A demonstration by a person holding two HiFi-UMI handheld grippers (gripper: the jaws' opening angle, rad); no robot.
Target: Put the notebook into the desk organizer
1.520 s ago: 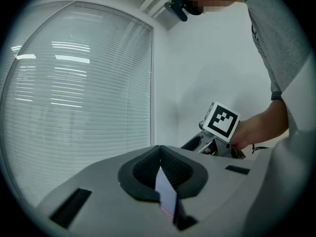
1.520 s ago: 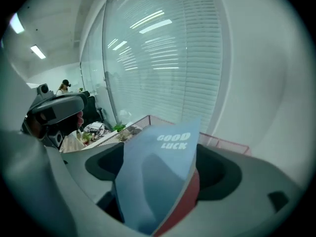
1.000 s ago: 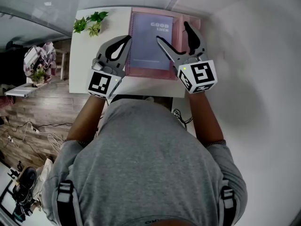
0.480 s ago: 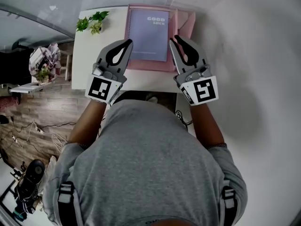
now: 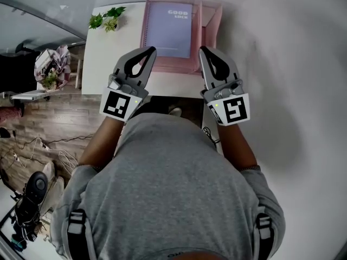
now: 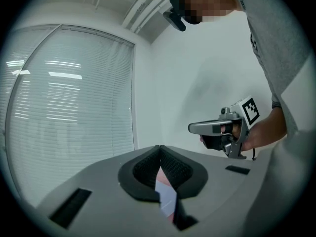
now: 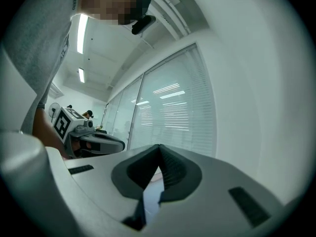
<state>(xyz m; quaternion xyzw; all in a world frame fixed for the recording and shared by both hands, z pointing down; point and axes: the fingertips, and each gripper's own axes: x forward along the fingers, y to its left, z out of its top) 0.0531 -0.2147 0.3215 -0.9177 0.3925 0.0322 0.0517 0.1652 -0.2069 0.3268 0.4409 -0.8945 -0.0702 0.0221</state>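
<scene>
Flat inside a pink plastic desk organizer [image 5: 179, 66]: a lavender spiral-bound notebook [image 5: 168, 30], cover up, white "GOOD LUCK" lettering near its far right corner, wire binding along its left edge. Lodged in the organizer's wide left compartment, with a narrow pink compartment just beside it on the right. Touched by neither claw.

Under the organizer, at the far end, a white rectangular desk [image 5: 107, 64]. At the desk's far left corner, well apart from the notebook, a small green leafy plant [image 5: 107, 19].

Nearer the person, over the desk's near edge, the grey left gripper [image 5: 151, 49] and the grey right gripper [image 5: 202, 49], side by side with tips pointing toward the organizer's near wall. Left claw fully closed, pads meeting at the tip, nothing pinched; only a sliver of lavender and pink showing far below through the gap behind the tips in the left gripper view. Right claw likewise closed tight, tips pressed together, nothing in its hold. Each carried in a bare hand, marker cube at the back.

Below in the head view, the person's grey T-shirt [image 5: 173, 188]. Off the desk's left side, brown wood-plank floor [image 5: 59, 129]. In both gripper views, a white wall and windows with horizontal blinds [image 6: 69, 112].
</scene>
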